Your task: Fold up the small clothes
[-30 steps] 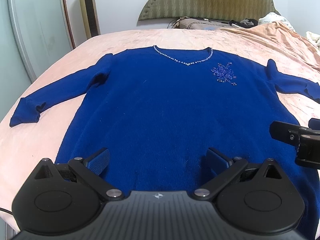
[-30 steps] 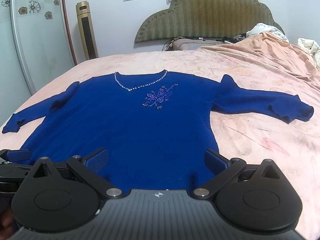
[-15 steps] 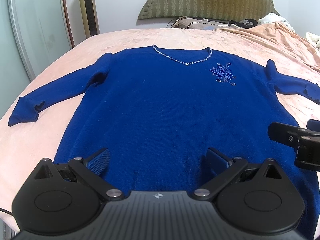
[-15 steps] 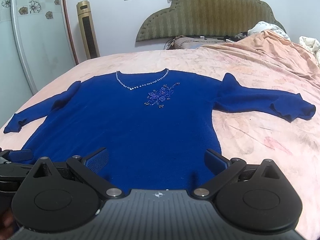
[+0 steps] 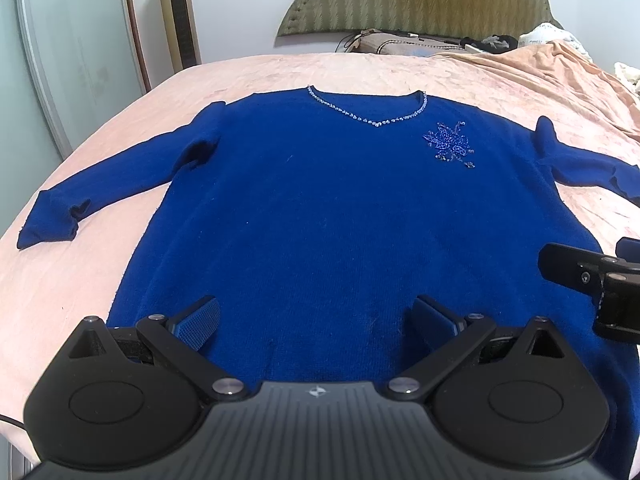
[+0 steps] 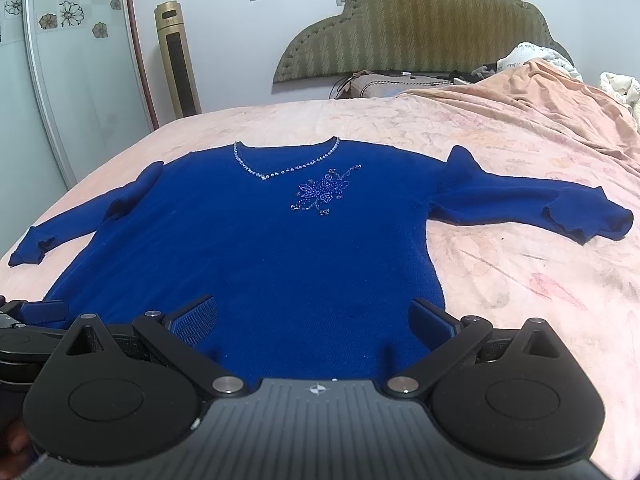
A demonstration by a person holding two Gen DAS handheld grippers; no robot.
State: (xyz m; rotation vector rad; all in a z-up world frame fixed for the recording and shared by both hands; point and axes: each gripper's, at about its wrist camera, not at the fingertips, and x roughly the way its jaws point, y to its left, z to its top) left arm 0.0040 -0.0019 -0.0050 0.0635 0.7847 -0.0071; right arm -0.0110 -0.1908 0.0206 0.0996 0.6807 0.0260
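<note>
A frosted sliding wardrobe door with flower decals [image 6: 72, 92] stands at the far left, and next to it a tall gold tower fan [image 6: 178, 60] rises against the white wall. Across the pink bedspread [image 5: 100, 264] lies the royal-blue knitted sweater with a beaded V-neck [image 5: 340, 208], spread flat and face up, neckline toward the padded olive headboard [image 6: 416, 28]. Its left sleeve [image 5: 108, 192] stretches out toward the bed's left edge, the cuff slightly curled. A sequinned blue flower motif [image 5: 450, 144] sits just below the neckline, on the right side of the chest. The right sleeve [image 6: 540, 208] reaches out over the bedspread, its cuff folded back a little.

The left gripper [image 5: 316, 316] hangs over the sweater's bottom hem, left of centre, its blue-padded fingers [image 5: 200, 320] spread wide apart with nothing between them. The right gripper [image 6: 314, 316] hangs over the hem's right part, near the sweater's right edge, fingers likewise wide apart and empty. Whether the pads touch the knit cannot be told. Crumpled white bedding [image 6: 618, 84] lies at the far right.
</note>
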